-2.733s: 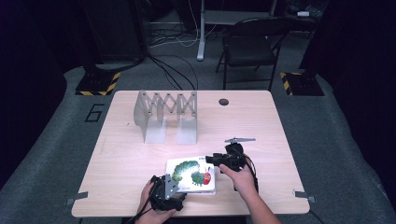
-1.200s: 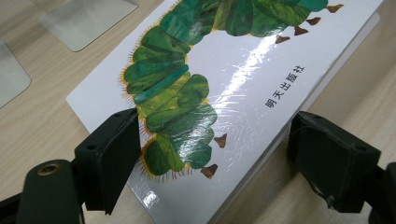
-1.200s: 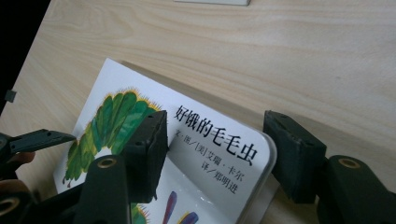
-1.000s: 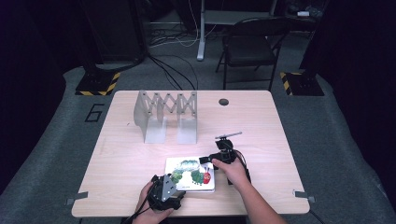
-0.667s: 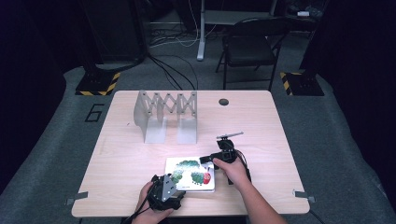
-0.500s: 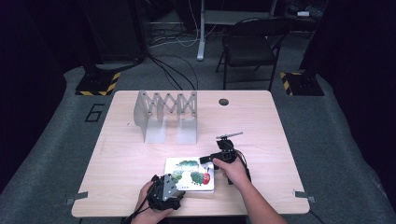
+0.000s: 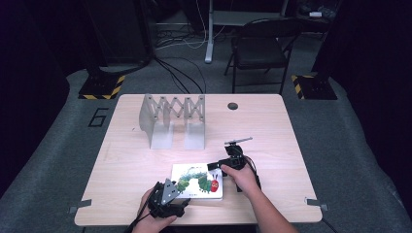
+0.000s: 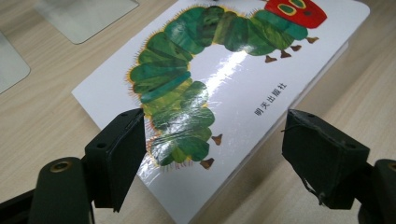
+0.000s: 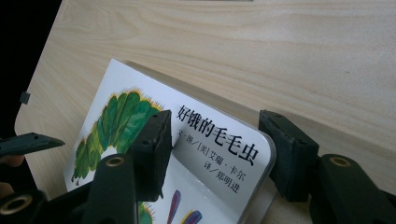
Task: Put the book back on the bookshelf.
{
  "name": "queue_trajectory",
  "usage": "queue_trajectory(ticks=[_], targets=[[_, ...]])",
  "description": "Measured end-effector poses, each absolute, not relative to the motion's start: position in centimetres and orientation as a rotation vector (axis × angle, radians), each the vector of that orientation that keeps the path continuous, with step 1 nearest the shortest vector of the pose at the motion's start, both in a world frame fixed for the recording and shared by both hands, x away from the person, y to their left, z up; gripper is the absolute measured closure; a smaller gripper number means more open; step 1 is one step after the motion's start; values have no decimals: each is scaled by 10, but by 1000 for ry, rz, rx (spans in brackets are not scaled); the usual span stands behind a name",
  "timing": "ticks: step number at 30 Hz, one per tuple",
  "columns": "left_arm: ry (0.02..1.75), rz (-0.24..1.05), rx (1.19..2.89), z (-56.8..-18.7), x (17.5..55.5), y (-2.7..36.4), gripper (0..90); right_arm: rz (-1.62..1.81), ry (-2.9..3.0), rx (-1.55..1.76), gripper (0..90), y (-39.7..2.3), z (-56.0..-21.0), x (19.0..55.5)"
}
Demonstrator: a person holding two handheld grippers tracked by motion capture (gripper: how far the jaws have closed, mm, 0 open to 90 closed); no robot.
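Fig.: book [image 7: 197,180] lies flat on table [image 7: 272,126], near edge, centre; long axis runs left–right, caterpillar's red head at right end. I have the left gripper [image 7: 167,198] at the book's near-left corner & the right gripper [image 7: 218,165] at its far-right corner, i.e. diagonal opposites. Left gripper view: jaws spread, one over the cover [image 8: 224,88] by the caterpillar's tail, the other out past the book's edge above bare wood; corner sits in the gap, pads not pressing. These jaws have just been closing a little, book corner between them, no pinch yet. Right gripper view: jaws bracket the rounded title corner [image 9: 233,154], one jaw on the cover side, the other just outside the edge; looks like a grip forming, but I can't tell if the pads press. Key relation: book lies betw. the two grippers, each equally near its own corner; my guess is the next move is a two-corner lift. Rack [image 7: 172,119] stands far-left, well apart.
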State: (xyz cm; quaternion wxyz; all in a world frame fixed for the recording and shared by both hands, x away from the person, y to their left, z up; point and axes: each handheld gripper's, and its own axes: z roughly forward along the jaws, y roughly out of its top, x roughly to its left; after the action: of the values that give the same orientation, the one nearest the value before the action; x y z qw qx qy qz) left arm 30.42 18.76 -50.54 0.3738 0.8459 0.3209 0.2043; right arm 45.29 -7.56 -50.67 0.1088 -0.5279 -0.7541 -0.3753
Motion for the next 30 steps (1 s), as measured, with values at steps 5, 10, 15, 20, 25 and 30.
queue_trajectory(ticks=[5,10,15,20,25,30], targets=[[884,465,2132,-504,318,194,229,-1097,-2218,-1551,449,-76,-506,453],[935,369,2118,-509,328,197,222,-1102,-2216,-1555,448,-76,-507,453],[957,393,2092,-513,331,201,175,-1096,-2217,-1552,447,-76,-506,453],[981,403,2079,-516,331,201,110,-1096,-2224,-1556,447,-75,-506,452],[989,398,2065,-519,333,204,92,-1100,-2224,-1559,447,-75,-506,451],[1015,367,2033,-523,334,206,72,-1104,-2226,-1565,455,-75,-506,451]])
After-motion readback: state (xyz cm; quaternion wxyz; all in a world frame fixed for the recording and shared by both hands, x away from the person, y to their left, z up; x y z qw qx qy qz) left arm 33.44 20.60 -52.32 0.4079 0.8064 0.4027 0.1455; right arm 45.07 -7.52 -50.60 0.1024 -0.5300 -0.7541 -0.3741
